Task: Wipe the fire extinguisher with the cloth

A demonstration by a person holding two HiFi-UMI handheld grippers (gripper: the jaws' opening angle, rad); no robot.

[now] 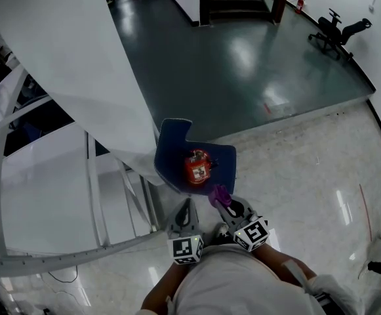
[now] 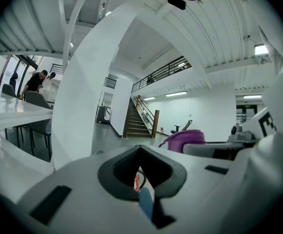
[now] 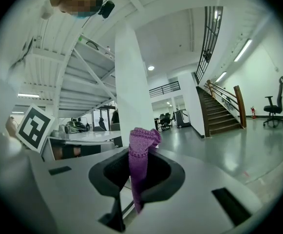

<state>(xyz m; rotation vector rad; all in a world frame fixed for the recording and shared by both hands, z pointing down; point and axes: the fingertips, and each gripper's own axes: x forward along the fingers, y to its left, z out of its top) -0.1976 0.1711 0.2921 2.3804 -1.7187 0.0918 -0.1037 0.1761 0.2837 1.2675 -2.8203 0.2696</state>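
While the white stair column (image 1: 79,64) is filling the left of the head view, I am looking down on a blue stand (image 1: 170,146) with the red fire extinguisher (image 1: 198,166) sitting on it. My left gripper (image 1: 188,205) is hovering nearby, jaws together and empty. My right gripper (image 1: 221,201) is pinching the purple cloth (image 1: 218,193) just beside the extinguisher.

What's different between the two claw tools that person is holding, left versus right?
The right gripper has its fingers clamped on the purple cloth; the left gripper has its fingers shut on nothing. The left one points straight ahead, the right one slants inward toward the fire extinguisher. Both carry a marker cube.
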